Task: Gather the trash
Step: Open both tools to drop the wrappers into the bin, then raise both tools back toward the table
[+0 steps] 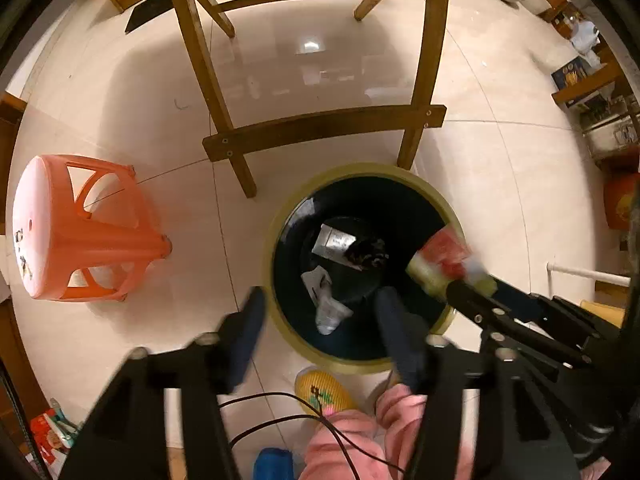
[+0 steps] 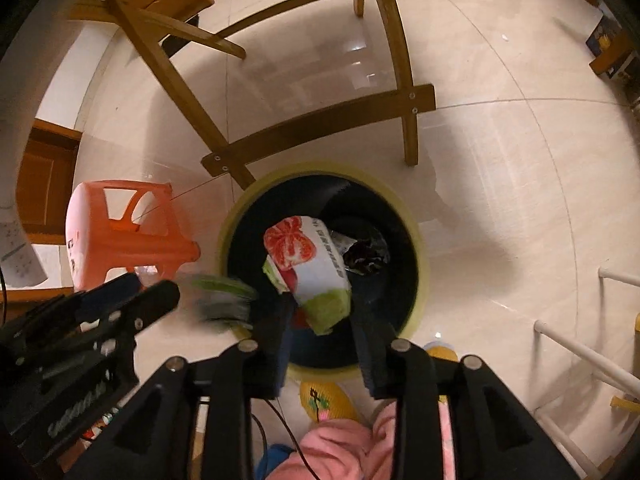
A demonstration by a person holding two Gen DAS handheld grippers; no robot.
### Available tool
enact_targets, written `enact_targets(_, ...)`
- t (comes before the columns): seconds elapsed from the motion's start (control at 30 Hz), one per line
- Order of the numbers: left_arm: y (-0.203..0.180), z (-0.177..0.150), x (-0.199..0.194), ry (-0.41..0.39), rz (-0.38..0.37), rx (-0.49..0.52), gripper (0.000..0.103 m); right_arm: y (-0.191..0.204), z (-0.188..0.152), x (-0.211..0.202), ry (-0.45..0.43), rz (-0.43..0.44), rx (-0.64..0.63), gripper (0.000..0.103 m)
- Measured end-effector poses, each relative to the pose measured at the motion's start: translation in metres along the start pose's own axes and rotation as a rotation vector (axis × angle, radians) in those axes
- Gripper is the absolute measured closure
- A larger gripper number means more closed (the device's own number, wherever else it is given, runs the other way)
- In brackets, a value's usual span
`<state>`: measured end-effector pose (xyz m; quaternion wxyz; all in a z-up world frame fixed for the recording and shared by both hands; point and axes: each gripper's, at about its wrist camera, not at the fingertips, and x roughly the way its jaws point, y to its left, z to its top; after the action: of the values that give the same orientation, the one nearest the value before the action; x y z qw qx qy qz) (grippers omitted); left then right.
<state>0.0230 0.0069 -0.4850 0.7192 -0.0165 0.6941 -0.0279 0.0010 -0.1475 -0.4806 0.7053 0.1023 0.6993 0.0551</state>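
Several scraps already lie in the bin (image 1: pixel 280 216). Right gripper (image 2: pixel 320 316) holds a fruit-printed carton (image 2: pixel 316 264) over its mouth, release pending. Left gripper (image 1: pixel 320 308) hangs wide and empty at the bin's 7 o'clock. An orange stool (image 1: pixel 80 232) stands at 9 o'clock, chair legs (image 1: pixel 320 128) at 12; neither blocks the drop.

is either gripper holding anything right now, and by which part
The right gripper holds a fruit-printed carton by its green lower end, over the bin. The left gripper is open and holds nothing.
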Motion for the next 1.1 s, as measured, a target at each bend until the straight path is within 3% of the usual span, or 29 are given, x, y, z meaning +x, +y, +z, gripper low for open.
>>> enact_targets(0.03,0.001,0.000,0.003,0.000,-0.005,0.001,0.032,-0.001,0.000,0.005,0.009,0.006,0.005,0.069)
enact_targets(0.13,0.003,-0.001,0.007,0.010,-0.009,0.000,0.029,-0.004,0.000,0.013,0.014,0.013,0.012,0.067)
enact_targets(0.33,0.003,-0.001,-0.002,0.013,0.008,-0.006,0.029,-0.004,-0.004,0.008,0.006,0.020,0.021,0.067)
enact_targets(0.6,0.001,-0.005,-0.045,0.020,0.026,-0.023,0.029,0.002,-0.009,-0.025,-0.017,0.028,0.029,0.067)
enact_targets(0.77,0.003,-0.011,-0.097,0.000,0.015,-0.056,0.029,0.006,-0.015,-0.069,-0.028,0.041,0.051,0.067)
enact_targets(1.1,-0.006,-0.018,-0.241,-0.140,-0.007,-0.031,0.029,0.038,-0.018,-0.197,-0.109,0.058,0.019,0.067)
